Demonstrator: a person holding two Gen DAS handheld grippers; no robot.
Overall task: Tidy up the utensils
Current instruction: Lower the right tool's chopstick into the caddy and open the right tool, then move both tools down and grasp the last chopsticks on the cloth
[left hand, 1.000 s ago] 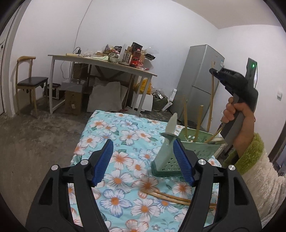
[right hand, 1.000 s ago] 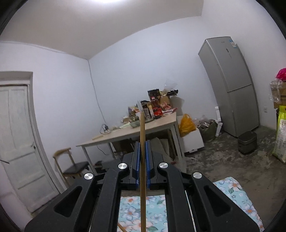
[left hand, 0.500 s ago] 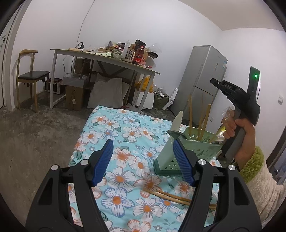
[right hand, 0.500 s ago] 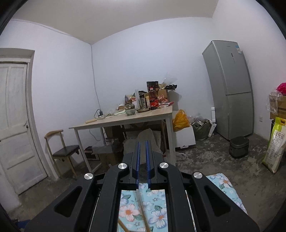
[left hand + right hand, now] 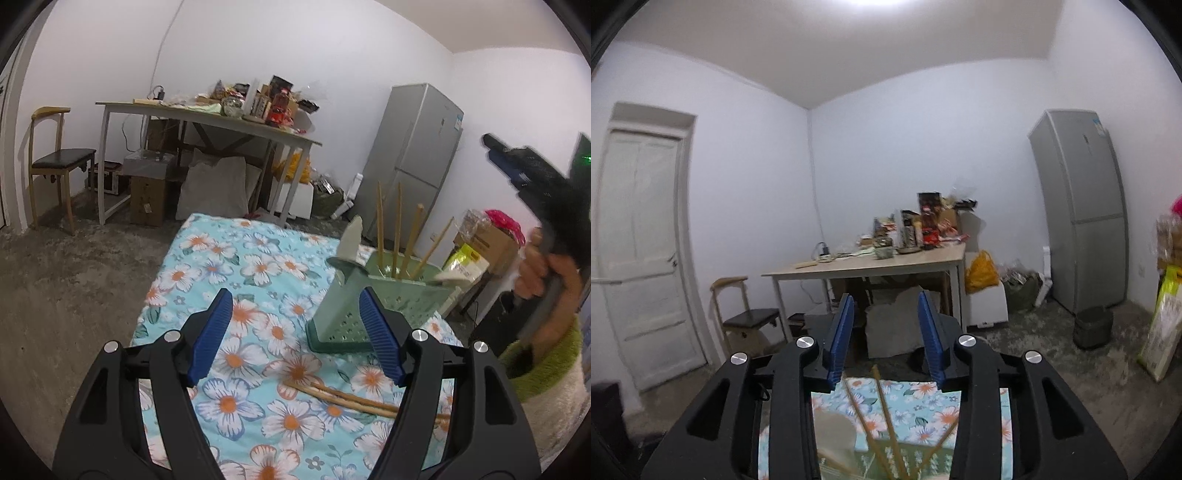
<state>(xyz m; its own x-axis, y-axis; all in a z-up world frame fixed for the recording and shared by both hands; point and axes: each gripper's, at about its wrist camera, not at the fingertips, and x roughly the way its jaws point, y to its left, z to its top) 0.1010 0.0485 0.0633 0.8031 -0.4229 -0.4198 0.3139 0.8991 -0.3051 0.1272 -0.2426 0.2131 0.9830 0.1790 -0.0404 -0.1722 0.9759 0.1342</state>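
A green perforated utensil holder [image 5: 343, 314] stands on the floral cloth [image 5: 207, 266], just beyond my left gripper's right finger. Several wooden chopsticks [image 5: 397, 229] stand upright in it beside a pale handled utensil [image 5: 352, 240]. Two or three loose chopsticks [image 5: 351, 397] lie on the cloth near my right finger. My left gripper [image 5: 293, 306] is open and holds nothing. My right gripper [image 5: 886, 306] hovers above the holder, its jaws opening with nothing between them. The standing chopsticks [image 5: 882, 406] show below it. In the left wrist view it appears blurred [image 5: 517, 166] in a hand [image 5: 546, 266].
A cluttered wooden table [image 5: 221, 118] stands at the back with boxes and bags under it. A chair [image 5: 55, 162] is at the left and a grey fridge [image 5: 421, 147] at the right. A white door [image 5: 642, 240] is on the left wall, and bare concrete floor surrounds the clothed surface.
The right gripper released its chopstick, which now stands in the holder with the others. The gripper swung away to the right and its jaws parted. The left gripper barely moved.
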